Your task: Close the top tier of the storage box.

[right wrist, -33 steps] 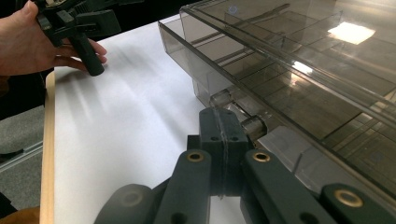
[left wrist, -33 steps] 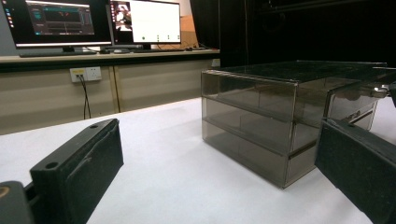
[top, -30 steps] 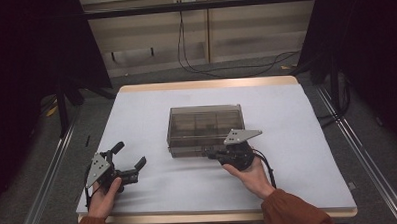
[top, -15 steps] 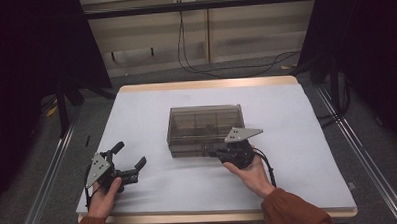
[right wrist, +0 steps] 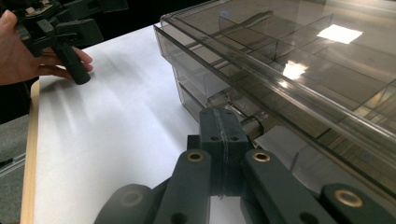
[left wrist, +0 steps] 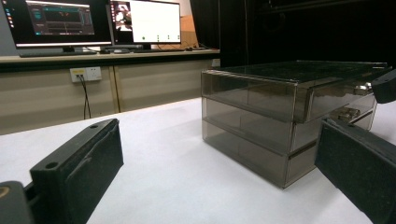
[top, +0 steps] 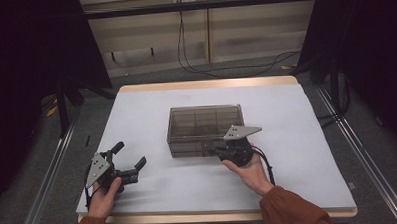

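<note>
The right gripper [right wrist: 223, 135], jaws shut on the stiff, slick drawer box's [top: 203, 129] small knob [right wrist: 252, 125], mid-table; the left gripper [top: 130, 164] gaped empty.

A smoky translucent plastic drawer box [top: 202, 129] was set upright near the middle of the white table top. Two stacked drawers and inner dividers were seen through its walls. A small knob [right wrist: 250, 125] on the upper drawer front was clamped at the box's near side.
</note>
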